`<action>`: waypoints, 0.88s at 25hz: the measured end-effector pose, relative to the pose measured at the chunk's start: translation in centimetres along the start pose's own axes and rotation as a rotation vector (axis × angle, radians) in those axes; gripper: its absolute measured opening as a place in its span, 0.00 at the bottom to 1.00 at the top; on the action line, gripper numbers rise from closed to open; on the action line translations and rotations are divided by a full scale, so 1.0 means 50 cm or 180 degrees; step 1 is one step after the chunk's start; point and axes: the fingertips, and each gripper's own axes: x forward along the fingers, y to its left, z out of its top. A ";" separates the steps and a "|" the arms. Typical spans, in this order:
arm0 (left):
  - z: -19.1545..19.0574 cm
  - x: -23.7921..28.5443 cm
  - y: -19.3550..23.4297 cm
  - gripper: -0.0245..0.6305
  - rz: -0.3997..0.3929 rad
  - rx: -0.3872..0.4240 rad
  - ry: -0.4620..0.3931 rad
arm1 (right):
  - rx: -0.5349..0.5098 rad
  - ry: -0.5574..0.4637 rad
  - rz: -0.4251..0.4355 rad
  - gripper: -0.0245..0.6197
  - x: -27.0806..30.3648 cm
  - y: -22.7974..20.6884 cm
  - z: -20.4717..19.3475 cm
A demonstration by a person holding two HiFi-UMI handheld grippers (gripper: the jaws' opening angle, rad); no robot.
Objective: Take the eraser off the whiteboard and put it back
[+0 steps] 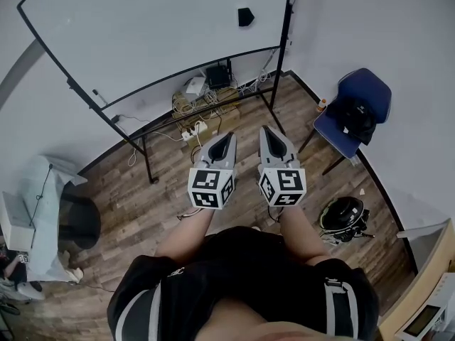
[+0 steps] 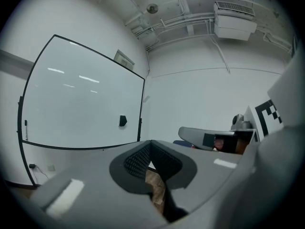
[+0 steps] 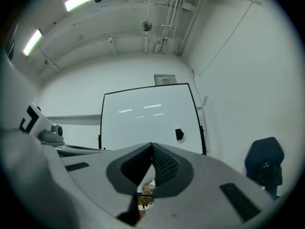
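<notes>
**Surfaces and finishes**

Your left gripper (image 1: 227,137) and right gripper (image 1: 266,132) look like matt grey plastic. Their pads (image 2: 137,159) are black with a fine ribbed texture. The whiteboard (image 1: 142,34) is smooth and glossy, with ceiling-light reflections on it. Its thin dark frame (image 1: 286,48) looks like metal. The eraser (image 1: 245,16) is matt black. The floor (image 1: 142,204) is wood-look planks, low sheen. The chair (image 1: 370,84) looks like blue cloth.

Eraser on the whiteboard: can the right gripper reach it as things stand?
Probably not yet: the eraser sits well beyond the right gripper, whose jaws are shut. Nothing blocks the way; stepping closer should do.
</notes>
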 end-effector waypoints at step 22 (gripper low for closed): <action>-0.004 0.143 -0.057 0.05 0.0117 0.0049 -0.0043 | 0.0001 0.0016 0.0194 0.05 0.046 -0.140 -0.007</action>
